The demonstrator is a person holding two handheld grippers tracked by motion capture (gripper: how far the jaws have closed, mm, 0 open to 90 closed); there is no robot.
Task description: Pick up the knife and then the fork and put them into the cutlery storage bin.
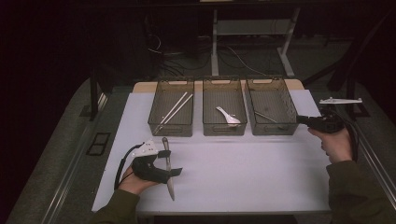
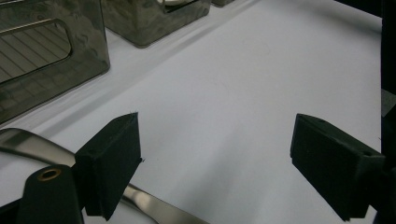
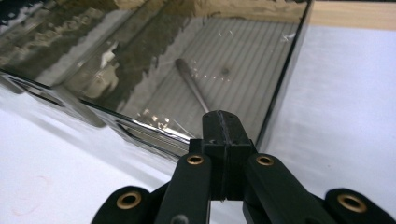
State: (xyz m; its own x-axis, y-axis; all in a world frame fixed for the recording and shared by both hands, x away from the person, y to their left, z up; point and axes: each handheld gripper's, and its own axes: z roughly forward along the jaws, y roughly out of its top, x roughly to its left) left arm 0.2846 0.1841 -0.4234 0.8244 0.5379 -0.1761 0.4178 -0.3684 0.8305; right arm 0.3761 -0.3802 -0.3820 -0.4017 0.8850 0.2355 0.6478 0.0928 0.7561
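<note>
My left gripper (image 2: 215, 158) stood wide open over the knife (image 1: 167, 168) lying on the table (image 1: 243, 163); my right gripper (image 3: 222, 126), pressed closed and empty, sat beside the rightmost bin (image 1: 272, 107).

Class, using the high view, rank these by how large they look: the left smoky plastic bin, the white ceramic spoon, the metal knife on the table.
1. Left smoky plastic bin, largest.
2. Metal knife, though its nearness to the camera may exaggerate it.
3. White ceramic spoon, smallest.
</note>
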